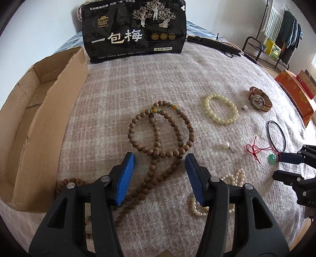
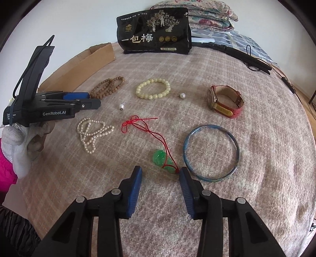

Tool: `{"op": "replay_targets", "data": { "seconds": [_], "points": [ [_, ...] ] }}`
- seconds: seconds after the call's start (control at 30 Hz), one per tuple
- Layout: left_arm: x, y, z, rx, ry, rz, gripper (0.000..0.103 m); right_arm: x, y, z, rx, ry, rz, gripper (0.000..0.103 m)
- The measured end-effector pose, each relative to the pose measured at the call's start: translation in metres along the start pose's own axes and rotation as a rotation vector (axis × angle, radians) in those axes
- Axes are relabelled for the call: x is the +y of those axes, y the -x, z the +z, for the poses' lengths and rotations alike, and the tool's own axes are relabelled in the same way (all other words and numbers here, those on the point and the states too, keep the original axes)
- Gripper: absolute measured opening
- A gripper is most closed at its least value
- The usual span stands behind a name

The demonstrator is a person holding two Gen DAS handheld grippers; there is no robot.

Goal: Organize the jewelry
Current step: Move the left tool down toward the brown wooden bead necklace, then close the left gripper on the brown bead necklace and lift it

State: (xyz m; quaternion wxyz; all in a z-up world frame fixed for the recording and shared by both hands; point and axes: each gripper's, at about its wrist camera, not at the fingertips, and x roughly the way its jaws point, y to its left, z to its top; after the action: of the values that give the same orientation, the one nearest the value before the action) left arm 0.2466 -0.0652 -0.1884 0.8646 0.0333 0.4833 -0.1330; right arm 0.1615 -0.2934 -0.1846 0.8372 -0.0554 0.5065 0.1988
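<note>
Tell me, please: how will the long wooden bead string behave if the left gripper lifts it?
The bead string lies in loose, crossing loops, so it is probably floppy and will hang and swing. Its round beads may slip between the left gripper's open pads. One end trails under the gripper, so it could drag.

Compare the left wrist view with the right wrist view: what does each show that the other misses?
Left wrist only: the cardboard box's open inside and a clothes rack.
Right wrist only: folded quilts and the gloved hand holding the left gripper.
Both: wooden beads, yellow bracelet, watch, bangle, black bag.
</note>
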Motion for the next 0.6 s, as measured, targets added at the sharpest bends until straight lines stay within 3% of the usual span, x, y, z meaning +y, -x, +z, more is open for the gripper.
{"op": "replay_targets", "data": {
  "seconds": [0.33,0.43,0.6],
  "points": [
    [0.001,-0.006,0.006,-0.006,0.008,-0.007,0.055,0.008,-0.007,0.007,-0.021,0.017,-0.039,0.04],
    [-0.002,-0.008,0.006,-0.015,-0.007,0.001,0.049,0.013,-0.01,0.009,-0.024,0.035,-0.058,0.037],
    [0.0,-0.007,0.007,-0.022,0.011,-0.02,0.013,0.025,-0.014,0.012,-0.028,0.077,-0.089,0.032]
  ]
}}
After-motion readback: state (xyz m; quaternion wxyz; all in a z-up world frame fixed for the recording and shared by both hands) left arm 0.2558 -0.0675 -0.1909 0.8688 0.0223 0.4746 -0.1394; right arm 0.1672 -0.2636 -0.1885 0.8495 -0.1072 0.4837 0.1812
